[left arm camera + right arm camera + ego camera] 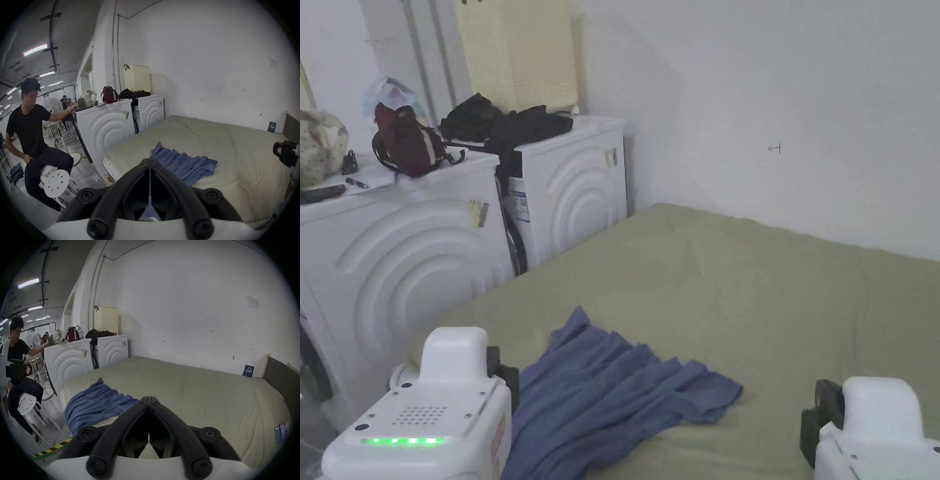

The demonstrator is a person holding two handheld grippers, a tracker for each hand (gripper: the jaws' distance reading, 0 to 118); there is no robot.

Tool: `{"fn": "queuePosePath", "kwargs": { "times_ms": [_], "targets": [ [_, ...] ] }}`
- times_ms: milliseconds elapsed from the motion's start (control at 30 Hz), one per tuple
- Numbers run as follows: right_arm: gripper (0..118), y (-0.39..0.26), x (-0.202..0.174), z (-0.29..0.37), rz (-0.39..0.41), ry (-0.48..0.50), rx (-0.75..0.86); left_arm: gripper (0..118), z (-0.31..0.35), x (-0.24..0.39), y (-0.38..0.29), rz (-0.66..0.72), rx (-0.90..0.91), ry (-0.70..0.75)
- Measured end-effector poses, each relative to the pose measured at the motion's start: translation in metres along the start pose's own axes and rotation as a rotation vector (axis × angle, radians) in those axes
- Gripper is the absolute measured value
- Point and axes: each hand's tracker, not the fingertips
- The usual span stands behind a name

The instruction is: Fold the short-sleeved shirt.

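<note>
1. The blue short-sleeved shirt is lying crumpled in long ridges at the near left corner of the bed, with its near end hanging over the bed's front edge.
2. Both claws are hovering above the near edge of the bed, clear of the cloth. The left claw is sitting just above the shirt's near part with its jaws pressed together and nothing between them. The right claw is likewise closed and empty, hanging over bare bedding just to the right of the shirt.
3. The step in hand is probably the first grasp, to spread the shirt flat before any fold.
4. To do it well, each claw should be opening wide before coming down, then pinching a single layer at two separate edge points, not a bunched ridge, and drawing them apart so the wrinkles are running out.
5. The shirt's long axis is running from the near left edge diagonally away, with one narrow tip pointing toward the washing machines. Collar and sleeves cannot be told apart in the bunching.
</note>
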Motion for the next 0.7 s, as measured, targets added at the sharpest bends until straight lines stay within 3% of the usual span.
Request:
{"fn": "queuePosePath", "kwargs": {
  "times_ms": [367,700],
  "targets": [
    [0,-0.012,0.015,-0.007,0.009,-0.041,-0.061,0,-0.054,0.018,-0.013,0.028,-0.120,-0.108],
    [0,-0.050,0.021,-0.031,0.027,-0.065,-0.184,0,-0.188,0.049,-0.068,0.042,-0.449,-0.215]
  ]
}}
